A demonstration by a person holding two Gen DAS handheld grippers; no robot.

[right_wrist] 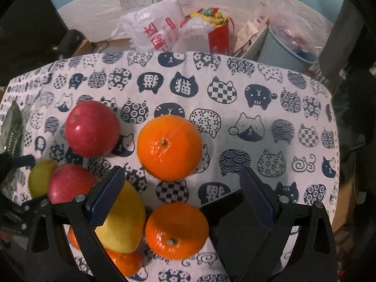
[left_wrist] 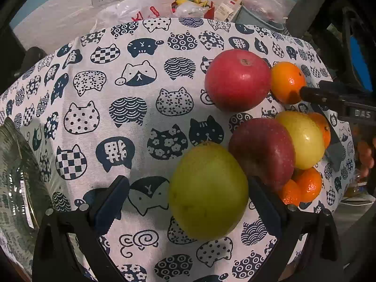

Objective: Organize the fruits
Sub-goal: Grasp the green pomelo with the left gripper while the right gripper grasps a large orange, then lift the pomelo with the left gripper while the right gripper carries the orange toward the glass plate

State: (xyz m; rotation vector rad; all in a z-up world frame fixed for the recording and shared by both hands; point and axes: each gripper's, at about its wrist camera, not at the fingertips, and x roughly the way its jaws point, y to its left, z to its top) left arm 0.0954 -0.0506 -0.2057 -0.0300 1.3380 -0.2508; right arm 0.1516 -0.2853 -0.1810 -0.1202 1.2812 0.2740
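The tablecloth is white, printed with navy cat heads in checks, dots, waves and flowers. On it lie a bright red apple, a darker red apple, a green pear, a yellow fruit, possibly a lemon, and glossy orange tangerines. The gripper pads are dark blue and finely textured.

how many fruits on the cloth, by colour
red apples: 2
oranges: 4
yellow fruit: 1
green fruit: 1
total: 8
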